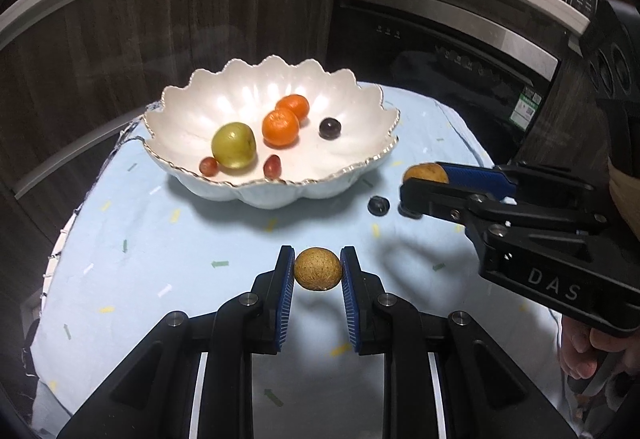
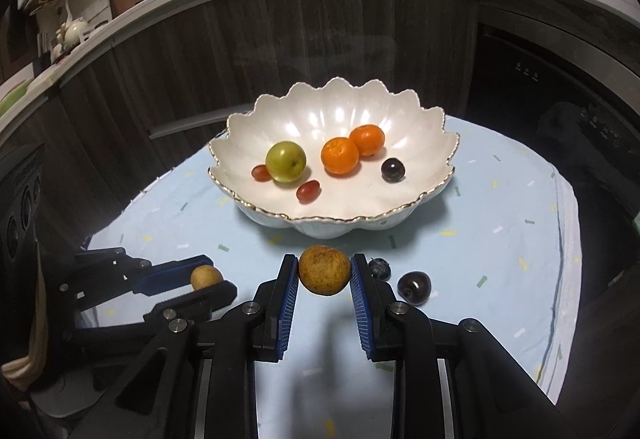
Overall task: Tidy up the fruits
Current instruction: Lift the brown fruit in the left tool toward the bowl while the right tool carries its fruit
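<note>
left gripper (image 1: 318, 271) – clamps brown fruit (image 1: 318, 269) | bowl (image 1: 360, 167) rim ahead

Right gripper (image 2: 325, 271) clamped on a brown speckled fruit (image 2: 325, 269), near side of scalloped bowl (image 2: 436, 195).
In bowl: green fruit (image 2: 286, 161), two oranges (image 2: 340, 156), dark plum (image 2: 392, 169), two red grapes (image 2: 308, 190). On blue cloth (image 2: 500, 239): blueberry (image 2: 379, 267), second plum (image 2: 414, 287). At left, left gripper (image 2: 208, 284) pinching a small tan fruit (image 2: 206, 278).

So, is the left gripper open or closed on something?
Shut on a fruit: the left gripper presses both blue pads against a small brown round fruit.
</note>
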`<action>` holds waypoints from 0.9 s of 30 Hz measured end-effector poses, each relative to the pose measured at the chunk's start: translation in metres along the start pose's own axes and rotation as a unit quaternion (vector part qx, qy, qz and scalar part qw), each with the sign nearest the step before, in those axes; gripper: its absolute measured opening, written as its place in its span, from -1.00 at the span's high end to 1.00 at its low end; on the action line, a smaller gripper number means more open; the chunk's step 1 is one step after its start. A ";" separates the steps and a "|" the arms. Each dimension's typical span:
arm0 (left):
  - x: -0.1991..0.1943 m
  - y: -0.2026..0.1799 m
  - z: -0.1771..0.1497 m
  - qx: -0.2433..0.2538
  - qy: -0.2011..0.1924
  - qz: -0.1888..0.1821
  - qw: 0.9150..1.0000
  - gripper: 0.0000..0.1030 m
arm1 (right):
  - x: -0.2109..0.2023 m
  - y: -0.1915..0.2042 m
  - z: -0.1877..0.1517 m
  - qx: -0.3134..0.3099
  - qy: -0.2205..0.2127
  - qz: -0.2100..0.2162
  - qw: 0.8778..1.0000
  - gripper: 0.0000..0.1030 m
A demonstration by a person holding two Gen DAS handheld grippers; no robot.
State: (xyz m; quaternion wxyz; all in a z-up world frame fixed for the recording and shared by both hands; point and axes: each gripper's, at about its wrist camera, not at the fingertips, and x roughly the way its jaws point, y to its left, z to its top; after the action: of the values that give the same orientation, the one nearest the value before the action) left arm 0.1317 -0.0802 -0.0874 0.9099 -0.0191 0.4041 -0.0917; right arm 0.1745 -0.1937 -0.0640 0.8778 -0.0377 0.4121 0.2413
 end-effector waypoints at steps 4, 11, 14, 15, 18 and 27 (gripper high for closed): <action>-0.005 0.006 0.006 -0.007 -0.007 0.002 1.000 0.54 | -0.006 0.002 0.003 0.003 -0.006 -0.007 1.000 0.46; -0.012 0.015 0.014 -0.017 -0.019 0.003 1.000 0.54 | -0.012 0.007 0.011 0.005 -0.015 -0.010 1.000 0.45; -0.016 0.021 0.019 -0.025 -0.026 0.007 0.999 0.54 | -0.013 0.009 0.015 0.011 -0.021 -0.010 1.000 0.45; -0.016 0.022 0.020 -0.026 -0.028 0.007 0.999 0.54 | -0.013 0.009 0.016 0.013 -0.022 -0.010 1.000 0.45; -0.019 0.029 0.026 -0.033 -0.034 0.010 0.999 0.54 | -0.014 0.011 0.020 0.016 -0.027 -0.010 0.999 0.46; -0.025 0.043 0.046 -0.046 -0.054 0.020 0.997 0.54 | -0.017 0.018 0.035 0.018 -0.044 -0.009 0.999 0.45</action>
State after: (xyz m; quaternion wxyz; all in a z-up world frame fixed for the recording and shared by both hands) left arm 0.1554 -0.0348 -0.0431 0.9303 -0.0575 0.3583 -0.0538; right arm 0.1815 -0.1758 -0.0261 0.8979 -0.0149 0.3768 0.2271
